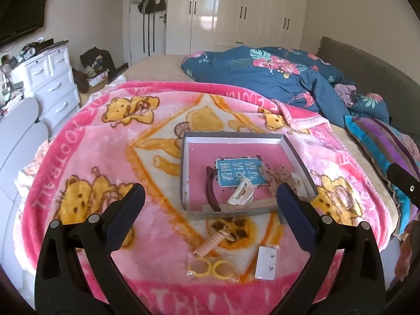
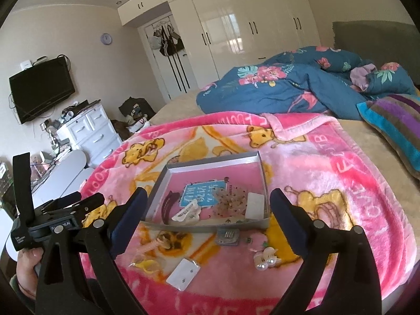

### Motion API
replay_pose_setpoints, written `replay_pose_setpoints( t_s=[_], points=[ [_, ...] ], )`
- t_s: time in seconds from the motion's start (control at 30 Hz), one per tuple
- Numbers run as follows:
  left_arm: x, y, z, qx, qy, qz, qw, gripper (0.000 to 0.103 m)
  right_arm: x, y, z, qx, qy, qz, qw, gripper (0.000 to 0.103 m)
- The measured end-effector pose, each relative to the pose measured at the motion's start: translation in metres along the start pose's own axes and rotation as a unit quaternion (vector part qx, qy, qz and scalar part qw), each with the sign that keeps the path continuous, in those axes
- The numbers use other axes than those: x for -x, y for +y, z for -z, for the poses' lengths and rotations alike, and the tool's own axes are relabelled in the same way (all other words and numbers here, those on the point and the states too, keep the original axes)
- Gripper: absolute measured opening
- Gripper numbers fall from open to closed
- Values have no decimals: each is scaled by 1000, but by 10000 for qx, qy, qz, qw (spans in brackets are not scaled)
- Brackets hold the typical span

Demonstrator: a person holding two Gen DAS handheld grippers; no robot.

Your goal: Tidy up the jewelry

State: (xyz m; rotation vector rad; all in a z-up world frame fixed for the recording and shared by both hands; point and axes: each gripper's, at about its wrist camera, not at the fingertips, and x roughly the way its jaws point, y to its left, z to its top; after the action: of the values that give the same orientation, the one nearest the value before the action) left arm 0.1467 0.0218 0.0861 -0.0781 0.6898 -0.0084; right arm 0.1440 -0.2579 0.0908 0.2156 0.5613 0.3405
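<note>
Two tools, both with jaws spread wide and holding nothing: left tool (image 1: 210, 202), right tool (image 2: 208, 204). Both hover over the near edge of the pink blanket (image 1: 86, 157) on the bed, aimed at the grey tray (image 1: 237, 137).

Loose pieces lie between tools and tray. Pink spiral hair tie (image 1: 208, 244) sits ahead of the left tool, near its centreline, long axis diagonal, running from near-left to far-right toward the tray. Yellow rings (image 1: 210, 269) and earring card (image 1: 266, 262) lie closer in. Pearl cluster (image 2: 265, 258) is right of centre under the right tool, so I'd judge that tool nearer to it; no clear long axis.
</note>
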Motion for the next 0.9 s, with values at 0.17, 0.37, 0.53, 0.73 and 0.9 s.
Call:
replay_pose_setpoints(
  t_s=[0.17,0.37,0.53,0.73,0.9],
  points=[
    [15,1,3,-69,-60,-48,9999,94,13,4,-1,50,-47,-58,10000,94],
    [27,5,12,-106,-35,-29,9999,94,27,6,0,78,-65,-127,9999,95],
    [30,7,23,-177,40,-71,9998,94,34,11,6,222,-34,-146,9996,95],
    [32,9,35,-202,154,-118,9996,94,36,16,20,375,96,-145,9991,95],
    [29,9,42,-245,260,-141,9993,94,37,14,29,338,180,-174,9991,95]
  ],
)
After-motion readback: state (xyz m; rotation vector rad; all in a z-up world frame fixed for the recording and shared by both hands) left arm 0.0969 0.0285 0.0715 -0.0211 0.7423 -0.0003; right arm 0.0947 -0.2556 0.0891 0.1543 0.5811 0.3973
